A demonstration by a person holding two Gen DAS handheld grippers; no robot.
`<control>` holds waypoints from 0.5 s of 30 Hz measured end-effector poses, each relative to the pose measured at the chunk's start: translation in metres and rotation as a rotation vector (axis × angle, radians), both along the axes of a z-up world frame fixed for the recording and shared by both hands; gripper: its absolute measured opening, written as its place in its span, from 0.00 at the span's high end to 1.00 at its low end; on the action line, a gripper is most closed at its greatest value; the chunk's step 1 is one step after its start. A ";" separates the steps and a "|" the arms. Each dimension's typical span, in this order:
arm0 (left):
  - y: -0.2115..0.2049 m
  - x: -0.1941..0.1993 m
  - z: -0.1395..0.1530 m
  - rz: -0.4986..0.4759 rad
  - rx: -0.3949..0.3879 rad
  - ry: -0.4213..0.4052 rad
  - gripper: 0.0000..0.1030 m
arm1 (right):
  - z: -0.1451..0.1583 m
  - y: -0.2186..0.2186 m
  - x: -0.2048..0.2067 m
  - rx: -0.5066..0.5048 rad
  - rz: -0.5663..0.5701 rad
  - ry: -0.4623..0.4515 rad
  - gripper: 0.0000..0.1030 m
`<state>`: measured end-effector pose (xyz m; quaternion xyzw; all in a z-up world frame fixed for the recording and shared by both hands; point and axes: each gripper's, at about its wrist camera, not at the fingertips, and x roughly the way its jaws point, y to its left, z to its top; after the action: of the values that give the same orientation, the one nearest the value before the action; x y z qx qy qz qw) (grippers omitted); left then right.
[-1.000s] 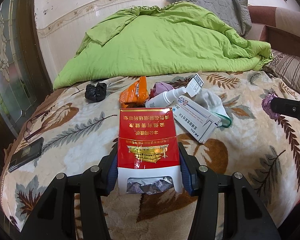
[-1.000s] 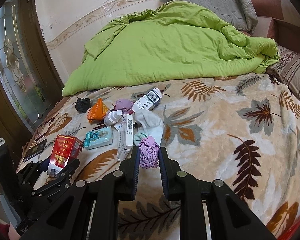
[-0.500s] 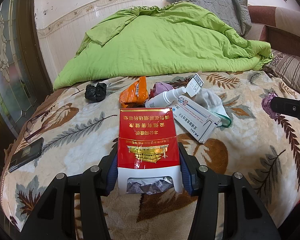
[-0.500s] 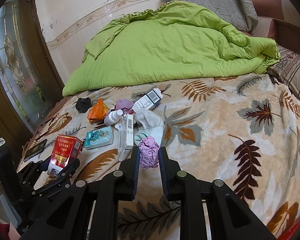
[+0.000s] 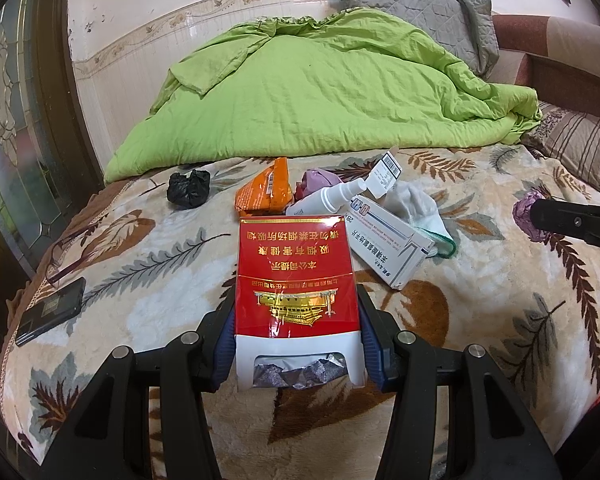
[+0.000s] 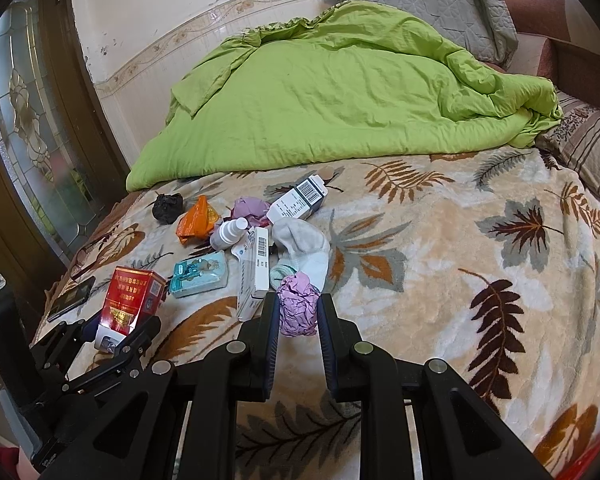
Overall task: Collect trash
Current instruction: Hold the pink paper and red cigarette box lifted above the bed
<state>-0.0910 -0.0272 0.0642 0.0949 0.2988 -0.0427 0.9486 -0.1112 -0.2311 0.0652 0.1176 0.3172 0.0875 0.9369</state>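
My left gripper (image 5: pixel 298 344) is shut on a red cigarette pack (image 5: pixel 296 280) above the leaf-patterned blanket; the pack also shows in the right wrist view (image 6: pixel 130 300). My right gripper (image 6: pixel 299 316) is shut on a crumpled purple paper ball (image 6: pixel 298 309), seen at the right edge of the left wrist view (image 5: pixel 524 216). Loose trash lies on the blanket: an orange wrapper (image 5: pixel 266 194), a black crumpled bag (image 5: pixel 189 188), a white spray bottle (image 5: pixel 328 200), a white medicine box (image 5: pixel 388 246), a teal packet (image 6: pixel 198 274) and another purple wad (image 6: pixel 250 208).
A white sock (image 6: pixel 304 246) and a small barcode carton (image 6: pixel 298 198) lie in the pile. A black phone (image 5: pixel 50 310) rests at the bed's left edge. A green quilt (image 5: pixel 320 92) and grey pillow (image 5: pixel 416 12) fill the back. A glass door (image 6: pixel 28 128) stands left.
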 end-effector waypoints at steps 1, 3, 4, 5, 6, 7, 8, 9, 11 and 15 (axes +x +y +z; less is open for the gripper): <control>0.000 0.000 0.000 -0.001 -0.001 0.000 0.50 | 0.000 0.000 0.000 0.000 0.000 0.000 0.80; 0.000 0.000 0.000 0.000 -0.001 -0.002 0.50 | 0.000 0.000 0.000 0.000 -0.001 -0.001 0.80; 0.000 0.000 0.001 -0.001 -0.003 -0.003 0.50 | 0.000 0.000 0.000 0.000 -0.001 0.000 0.80; 0.000 0.000 0.000 -0.003 -0.004 -0.002 0.50 | 0.000 0.000 0.000 0.001 -0.001 0.000 0.80; 0.000 0.000 0.001 -0.004 -0.004 -0.004 0.50 | 0.000 -0.001 0.000 0.002 -0.001 0.001 0.80; 0.000 0.000 0.001 -0.004 -0.003 -0.003 0.50 | 0.000 0.000 0.000 0.002 0.000 0.001 0.80; 0.000 0.000 0.001 -0.005 -0.004 -0.002 0.50 | -0.001 0.001 0.000 0.004 0.001 0.003 0.80; -0.001 0.000 0.001 -0.006 -0.004 -0.003 0.50 | -0.001 0.002 0.000 0.005 0.001 0.004 0.80; -0.003 0.000 0.001 -0.010 -0.004 -0.003 0.50 | -0.002 0.002 0.001 0.007 0.002 0.005 0.80; -0.005 0.000 0.001 -0.018 -0.002 -0.006 0.50 | -0.002 0.002 0.001 0.008 0.001 0.008 0.80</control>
<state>-0.0910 -0.0325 0.0654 0.0969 0.2952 -0.0510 0.9491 -0.1103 -0.2295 0.0630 0.1216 0.3205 0.0887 0.9352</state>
